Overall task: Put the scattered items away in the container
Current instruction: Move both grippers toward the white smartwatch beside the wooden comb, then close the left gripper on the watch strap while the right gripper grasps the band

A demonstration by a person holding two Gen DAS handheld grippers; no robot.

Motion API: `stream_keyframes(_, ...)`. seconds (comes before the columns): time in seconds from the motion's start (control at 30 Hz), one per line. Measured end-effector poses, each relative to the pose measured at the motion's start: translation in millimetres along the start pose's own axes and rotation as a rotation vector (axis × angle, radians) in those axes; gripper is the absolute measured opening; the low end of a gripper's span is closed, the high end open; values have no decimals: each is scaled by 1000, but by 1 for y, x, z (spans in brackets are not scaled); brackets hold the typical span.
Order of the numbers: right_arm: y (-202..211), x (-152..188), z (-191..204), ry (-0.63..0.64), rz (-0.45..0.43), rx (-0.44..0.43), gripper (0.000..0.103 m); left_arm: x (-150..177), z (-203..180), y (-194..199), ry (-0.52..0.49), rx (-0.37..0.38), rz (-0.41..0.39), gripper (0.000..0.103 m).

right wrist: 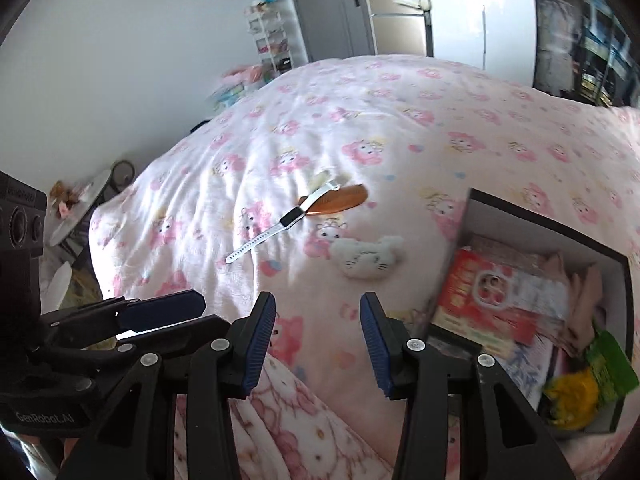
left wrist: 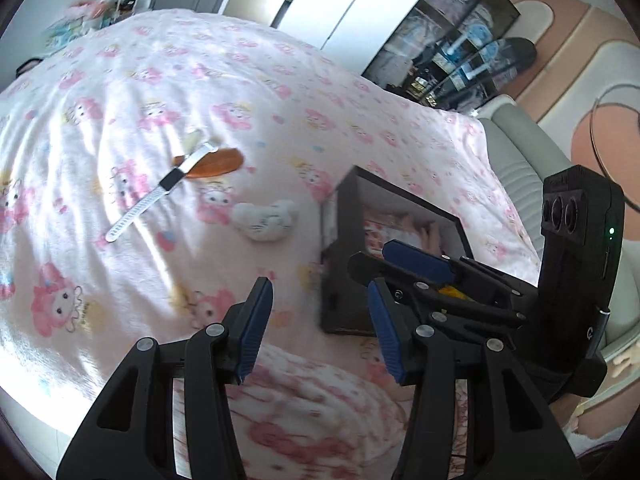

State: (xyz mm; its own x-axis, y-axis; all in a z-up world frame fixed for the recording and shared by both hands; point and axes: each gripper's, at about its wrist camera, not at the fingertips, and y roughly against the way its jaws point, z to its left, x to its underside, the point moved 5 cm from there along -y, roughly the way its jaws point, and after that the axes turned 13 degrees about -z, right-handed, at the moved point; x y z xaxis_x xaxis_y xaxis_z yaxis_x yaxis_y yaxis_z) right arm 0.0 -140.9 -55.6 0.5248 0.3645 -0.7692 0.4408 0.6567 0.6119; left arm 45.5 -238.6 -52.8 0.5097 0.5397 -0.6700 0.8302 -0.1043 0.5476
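Observation:
A white smartwatch (left wrist: 160, 190) (right wrist: 280, 222) lies across an orange comb (left wrist: 218, 164) (right wrist: 342, 200) on the pink cartoon bedspread (left wrist: 120, 92). A white plush cat (left wrist: 264, 220) (right wrist: 368, 256) rests between them and a black box (left wrist: 404, 200) (right wrist: 552, 230). The box holds a red packet (right wrist: 480, 300) and a yellow-green packet (right wrist: 580, 388). My left gripper (left wrist: 320, 332) (right wrist: 168, 322) hovers open and empty over the bed, left of the box. My right gripper (right wrist: 318, 340) (left wrist: 372, 255) is open and empty beside it, near the box's front corner.
A small pale item (left wrist: 192, 140) lies by the comb's far end. A grey padded bed edge (left wrist: 516, 152) runs behind the box. A glass cabinet (left wrist: 448, 40), wardrobe doors (right wrist: 484, 4), a white shelf rack (right wrist: 272, 36) and a small round table (right wrist: 80, 204) surround the bed.

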Motion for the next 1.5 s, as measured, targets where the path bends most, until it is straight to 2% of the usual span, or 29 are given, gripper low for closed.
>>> stream_keyframes(0.1,-22,-4,12,5,36,-27,40,-5,26,-2,44,-20,-19,50)
stream_keyframes(0.27,-60,-10,26,-50,86,-121,40,-13,82,-12,167,-24,-40,50)
stream_keyframes(0.33,-75,-9,24,-66,106,-115,40,-11,115,-21,236,-57,-31,50)
stream_keyframes(0.43,-101,-7,16,-77,147,-84,40,-6,152,-34,276,-127,-21,50)
stream_keyframes(0.67,-155,-10,10,-90,200,-68,40,3,212,-71,358,-220,19,50)
stream_keyframes(0.8,-192,-5,11,-90,223,-60,40,3,241,-90,441,-221,15,50)
stream_keyframes(0.97,-221,2,9,-93,245,-65,40,2,254,-115,473,-212,33,50)
stream_keyframes(1.0,-224,2,6,-98,249,-58,40,3,253,-121,465,-212,46,49)
stream_keyframes(1.03,-227,2,4,-104,251,-52,40,3,252,-126,448,-218,60,29)
stream_keyframes(1.07,-231,1,1,-109,251,-42,40,4,250,-130,433,-224,73,19)
stream_keyframes(1.1,-234,0,0,-110,252,-27,40,5,248,-130,436,-214,75,4)
stream_keyframes(1.17,-242,-1,2,-109,260,-20,40,4,245,-122,463,-188,43,2)
stream_keyframes(1.23,-248,-3,6,-110,271,-45,40,5,243,-108,460,-197,8,1)
stream_keyframes(1.37,-247,-11,11,-100,249,-75,40,13,250,-71,473,-234,-30,1)
stream_keyframes(1.5,-253,-11,9,-120,260,-84,40,16,263,-42,493,-304,-67,1)
